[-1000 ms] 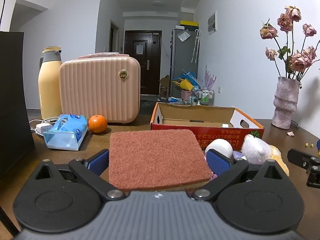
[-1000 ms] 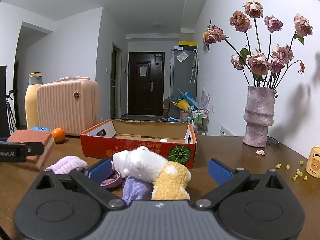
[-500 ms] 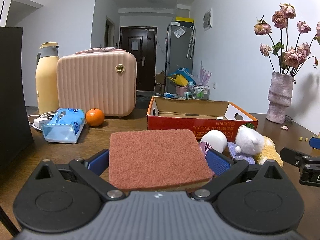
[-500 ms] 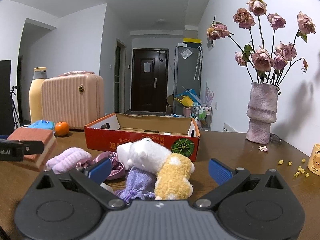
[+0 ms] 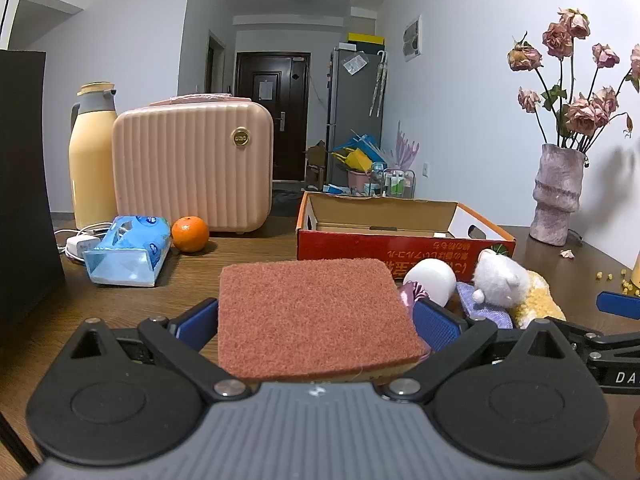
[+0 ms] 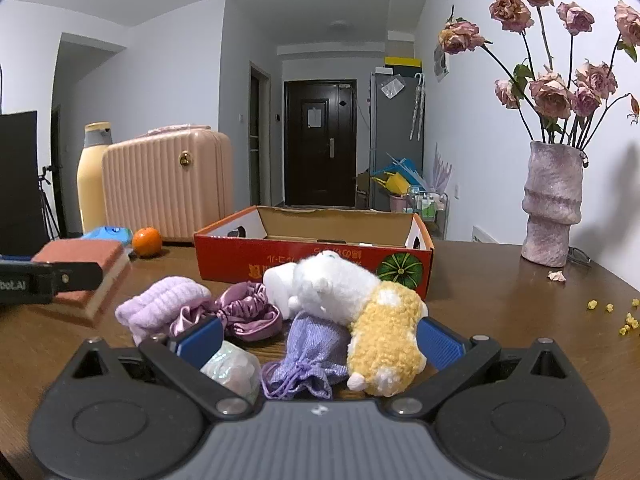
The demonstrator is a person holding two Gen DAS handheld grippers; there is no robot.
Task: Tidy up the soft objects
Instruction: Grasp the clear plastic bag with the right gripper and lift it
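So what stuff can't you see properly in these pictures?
- Floor of the cardboard box: its front wall blocks it in both views.
- Sponge underside: hidden in the left view.
- Purple pouch: top buried under the white plush.
- Cup at the left view's right edge: cut off.

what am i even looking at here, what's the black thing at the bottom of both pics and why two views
The black shape is a hand-held claw with two blue-padded fingers; a person carries one in each hand, and each has a camera looking forward along the fingers. That gives two views of one wooden table.

In the left view, the left claw is shut on a reddish sponge.

In the right view, the right claw is open, its fingers either side of a pile of soft things: a white and yellow plush toy, a lilac drawstring pouch, a purple scrunchie and a lilac fuzzy roll. Behind the pile stands an open red cardboard box, empty as far as the views show.
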